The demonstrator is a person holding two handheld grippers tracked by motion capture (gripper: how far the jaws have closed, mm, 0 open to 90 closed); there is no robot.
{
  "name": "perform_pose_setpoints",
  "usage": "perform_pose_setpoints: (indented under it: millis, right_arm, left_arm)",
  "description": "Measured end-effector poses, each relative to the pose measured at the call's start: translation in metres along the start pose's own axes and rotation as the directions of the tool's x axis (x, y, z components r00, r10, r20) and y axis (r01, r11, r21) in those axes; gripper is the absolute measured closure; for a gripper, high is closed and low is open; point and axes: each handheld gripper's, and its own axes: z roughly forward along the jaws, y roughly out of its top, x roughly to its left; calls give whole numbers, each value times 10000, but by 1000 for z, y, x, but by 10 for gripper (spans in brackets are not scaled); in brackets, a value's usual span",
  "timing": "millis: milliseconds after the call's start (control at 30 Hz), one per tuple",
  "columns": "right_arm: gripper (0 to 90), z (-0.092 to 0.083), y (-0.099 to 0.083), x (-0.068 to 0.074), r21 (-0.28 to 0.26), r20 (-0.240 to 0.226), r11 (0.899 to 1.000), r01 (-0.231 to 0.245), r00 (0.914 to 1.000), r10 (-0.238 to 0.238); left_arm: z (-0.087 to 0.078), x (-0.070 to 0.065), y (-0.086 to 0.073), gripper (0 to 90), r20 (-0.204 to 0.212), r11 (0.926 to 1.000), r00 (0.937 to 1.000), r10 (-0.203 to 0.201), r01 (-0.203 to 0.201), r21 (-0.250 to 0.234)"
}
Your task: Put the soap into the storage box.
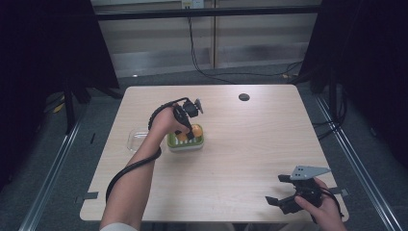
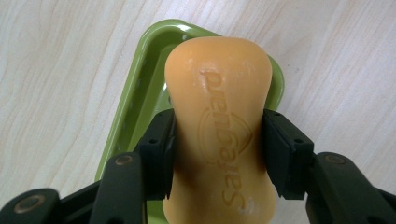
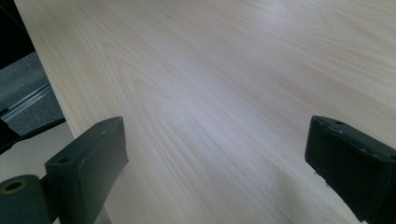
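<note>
Left gripper (image 2: 217, 149) fingers clamped on orange soap (image 2: 219, 112), green dish (image 2: 135, 98) half-hidden beneath; right gripper (image 3: 215, 163) spread wide.

Left gripper (image 1: 191, 132) grips orange soap (image 1: 196, 130) over green dish (image 1: 185, 143)

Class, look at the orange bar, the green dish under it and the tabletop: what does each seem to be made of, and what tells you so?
Bar: probably soap, waxy and matt, with a brand name pressed into its face. Dish: likely moulded plastic, glossy green, with small holes along its wall. Tabletop: pale wood or wood-look laminate, smooth, with a printed-looking grain; which of the two is hard to tell.
</note>
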Motion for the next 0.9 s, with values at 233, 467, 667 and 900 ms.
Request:
perform_pose_setpoints:
  millis: [233, 467, 667, 900]
  right_arm:
    - [53, 1, 0, -1, -15, -15, 9999, 101, 9999, -101]
    - [53, 1, 0, 0, -19, 16, 10000, 71, 10000, -71]
    - [53, 2, 0, 0, -18, 4, 10000, 67, 10000, -67]
    - [53, 1, 0, -1, -5, 18, 10000, 33, 10000, -33]
  left_arm:
    - [3, 1, -1, 491, -32, 9999, 10000, -83, 83, -102]
    - [5, 3, -1, 491, -9, 10000, 10000, -69, 69, -59]
    - [7, 6, -3, 491, -11, 10000, 10000, -4, 4, -5]
    - [8, 7, -5, 491, 31, 9999, 10000, 16, -17, 133]
